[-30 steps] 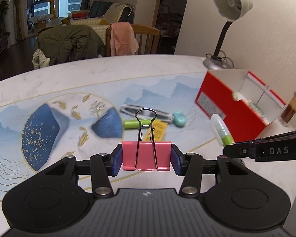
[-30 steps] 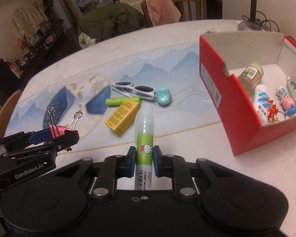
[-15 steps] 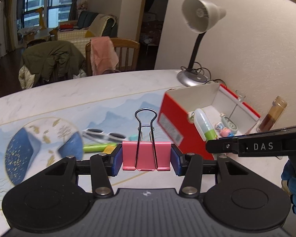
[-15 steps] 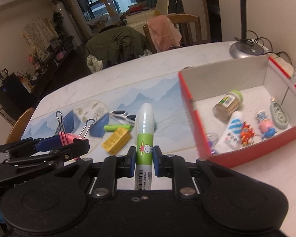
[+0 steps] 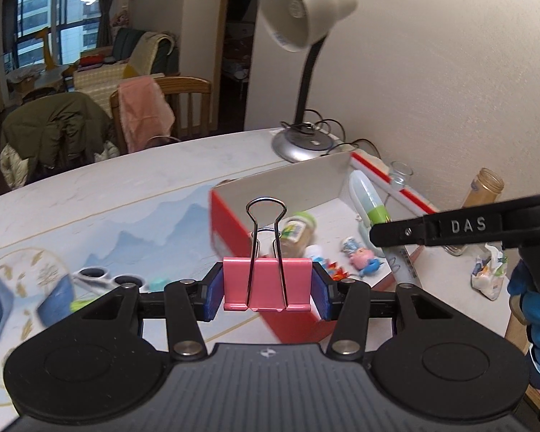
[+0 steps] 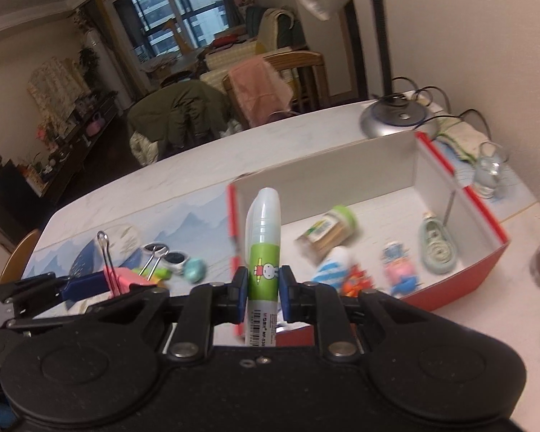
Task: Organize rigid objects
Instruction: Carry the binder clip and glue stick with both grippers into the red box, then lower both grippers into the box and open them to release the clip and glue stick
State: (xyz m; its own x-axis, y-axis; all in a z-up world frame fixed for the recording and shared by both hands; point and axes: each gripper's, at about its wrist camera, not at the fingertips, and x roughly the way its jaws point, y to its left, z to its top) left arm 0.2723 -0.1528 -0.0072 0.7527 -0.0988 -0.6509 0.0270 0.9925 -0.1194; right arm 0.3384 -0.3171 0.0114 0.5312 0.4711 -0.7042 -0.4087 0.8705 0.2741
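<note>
My left gripper (image 5: 267,289) is shut on a pink binder clip (image 5: 267,282), wire handles pointing up, just before the near wall of the red box (image 5: 230,226). My right gripper (image 6: 264,289) is shut on a green-and-white glue stick (image 6: 264,252), cap up, over the box's (image 6: 493,255) near left corner. From the left wrist view the glue stick (image 5: 369,199) hangs above the box's inside. The clip (image 6: 120,277) and left gripper (image 6: 86,282) show at the lower left of the right wrist view. In the box lie a jar (image 6: 329,232), small toys and a correction tape (image 6: 435,248).
A desk lamp (image 5: 298,36) stands behind the box, its base (image 6: 396,118) and cords close to the far wall. A glass (image 6: 487,172) and a brown bottle (image 5: 484,189) stand right of the box. Sunglasses (image 6: 165,253), a teal eraser (image 6: 194,270) and a green pen lie left on the table.
Both grippers have travelled right and upward toward the red box, each still holding its object. The box has come from the right side to straight ahead, its inside now showing.
</note>
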